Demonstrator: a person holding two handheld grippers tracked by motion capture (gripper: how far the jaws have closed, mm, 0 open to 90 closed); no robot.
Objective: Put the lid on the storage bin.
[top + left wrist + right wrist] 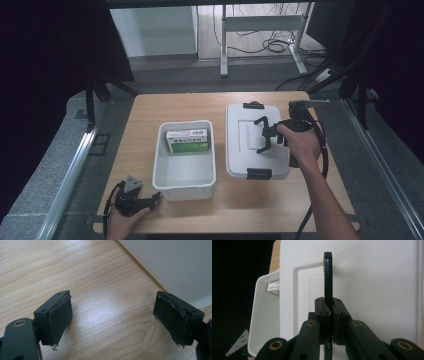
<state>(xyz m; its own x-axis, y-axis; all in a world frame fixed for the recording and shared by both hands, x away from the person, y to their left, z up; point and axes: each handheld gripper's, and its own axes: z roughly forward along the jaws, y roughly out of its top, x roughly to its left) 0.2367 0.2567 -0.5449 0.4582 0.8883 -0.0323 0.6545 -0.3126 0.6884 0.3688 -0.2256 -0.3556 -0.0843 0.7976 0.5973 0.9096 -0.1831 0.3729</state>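
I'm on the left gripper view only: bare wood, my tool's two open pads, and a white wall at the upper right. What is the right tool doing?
Observer: The right tool is shut on the black handle in the middle of a white lid.
Operator: Is that lid on the bin?
Observer: No. It sits to the right of the open white bin, whose side is the wall that you see.
Operator: Anything inside the bin?
Observer: A green and white box lies at its far end.
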